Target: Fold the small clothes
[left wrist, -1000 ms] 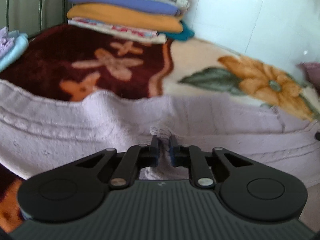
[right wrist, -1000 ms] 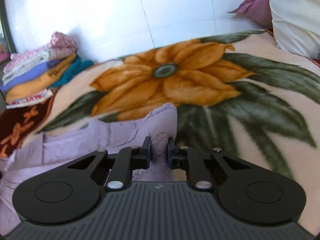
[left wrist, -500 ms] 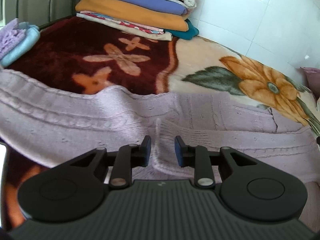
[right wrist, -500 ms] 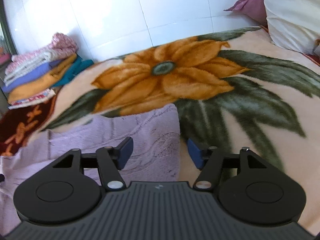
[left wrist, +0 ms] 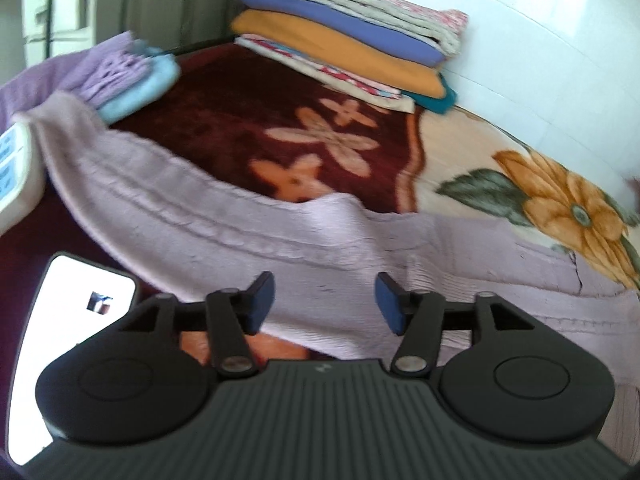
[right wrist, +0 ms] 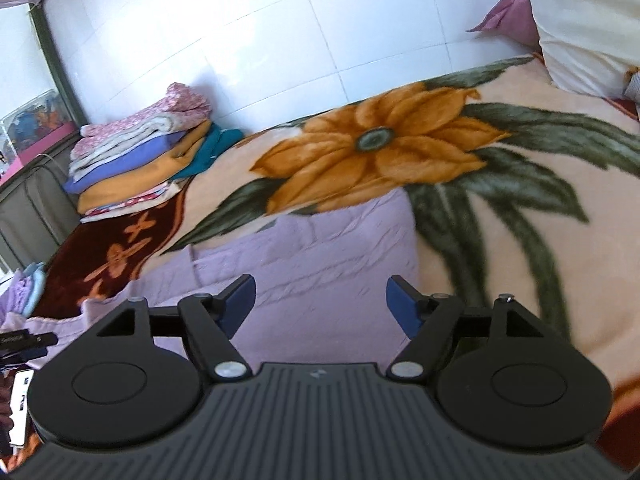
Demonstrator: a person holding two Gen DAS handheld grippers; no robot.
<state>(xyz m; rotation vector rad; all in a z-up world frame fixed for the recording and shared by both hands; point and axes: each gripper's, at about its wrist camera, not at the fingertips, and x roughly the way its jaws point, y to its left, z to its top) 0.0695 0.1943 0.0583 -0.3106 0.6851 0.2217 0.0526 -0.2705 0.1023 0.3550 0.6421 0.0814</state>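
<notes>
Left wrist view: left tongs (left wrist: pixel 324 300) opening, nothing between the pads; lilac knitted garment (left wrist: pixel 240 224) lies flat below on the floral blanket (left wrist: pixel 248 120). Only this view shows a lit phone (left wrist: pixel 76 340) at lower left, partly hidden, and a white device (left wrist: pixel 16 176) cut off at the edge. Right wrist view: right tongs (right wrist: pixel 320 304) opening, empty, over the garment's folded end (right wrist: pixel 320 248); pillow (right wrist: pixel 584 20) cut off. Folded clothes stack (right wrist: pixel 144 164) sits at the wall in both.

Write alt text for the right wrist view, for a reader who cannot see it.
The right gripper, its jaws opening and holding nothing, hangs over a lilac knitted garment spread on a floral blanket. A stack of folded clothes sits far left by a white tiled wall; a pillow lies upper right.
</notes>
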